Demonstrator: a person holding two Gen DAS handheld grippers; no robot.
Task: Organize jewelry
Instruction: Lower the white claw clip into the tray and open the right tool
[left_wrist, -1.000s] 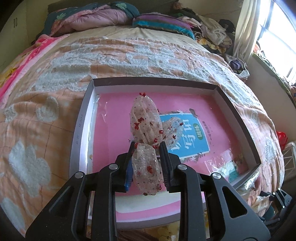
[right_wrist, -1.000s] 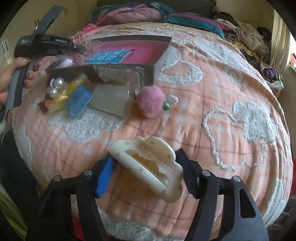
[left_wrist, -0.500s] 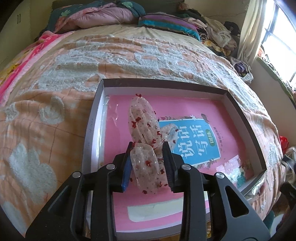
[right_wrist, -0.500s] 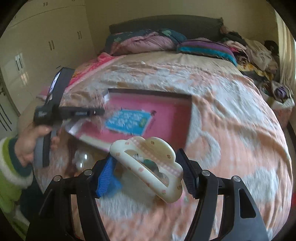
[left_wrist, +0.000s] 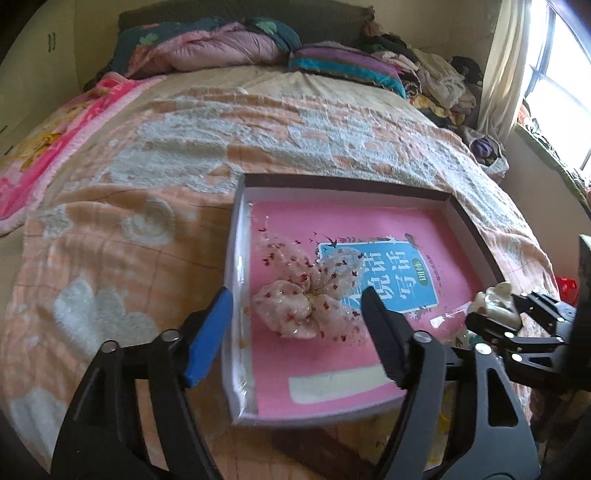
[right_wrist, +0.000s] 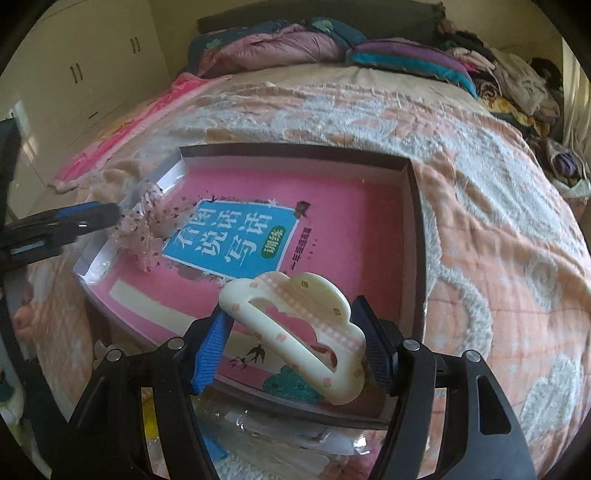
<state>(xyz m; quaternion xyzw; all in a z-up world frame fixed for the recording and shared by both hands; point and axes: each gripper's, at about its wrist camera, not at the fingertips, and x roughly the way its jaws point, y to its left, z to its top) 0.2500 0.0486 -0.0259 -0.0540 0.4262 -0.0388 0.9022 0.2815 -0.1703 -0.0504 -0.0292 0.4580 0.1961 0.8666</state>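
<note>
On a quilted bed (left_wrist: 155, 155), the left hand-held gripper (left_wrist: 295, 314) has just spread its jaws, which now stand apart; the sheer speckled bow (left_wrist: 306, 291) lies free between and just beyond them, on the pink book (left_wrist: 325, 365) in the shallow box (left_wrist: 236, 229), its lobes fanning out with no clear long axis. Only the right wrist view shows the right hand-held gripper (right_wrist: 291, 332) clamped on a cream cloud-shaped hair claw (right_wrist: 295, 325), its long axis slanting from upper left to lower right, above the box's near edge.
</note>
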